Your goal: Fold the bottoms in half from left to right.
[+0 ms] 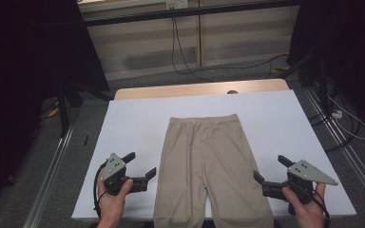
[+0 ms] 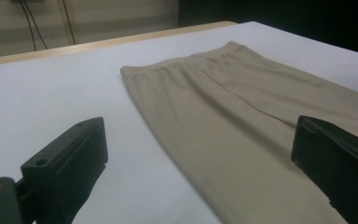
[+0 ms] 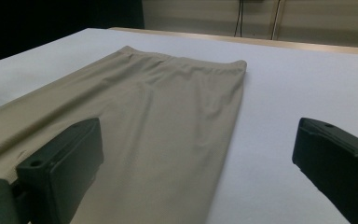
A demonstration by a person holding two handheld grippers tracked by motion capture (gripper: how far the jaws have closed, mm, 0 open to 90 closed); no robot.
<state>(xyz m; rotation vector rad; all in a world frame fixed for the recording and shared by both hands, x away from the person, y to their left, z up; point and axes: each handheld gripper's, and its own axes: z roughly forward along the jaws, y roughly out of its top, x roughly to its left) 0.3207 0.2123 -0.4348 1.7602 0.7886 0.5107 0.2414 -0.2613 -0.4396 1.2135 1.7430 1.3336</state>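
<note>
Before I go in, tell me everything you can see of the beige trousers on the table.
The beige trousers look like a soft, fine-knit fabric with a gathered elastic waistband. They lie flat and smooth on the white table, waistband at the far end, legs running toward the near edge and past it. The legs lie close together. Nothing touches them: the left gripper and right gripper sit open either side.

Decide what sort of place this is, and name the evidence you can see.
Probably a lab or recording studio, not a home: a white-covered table holding only beige trousers, black curtains either side, and loose cables on the floor.
</note>
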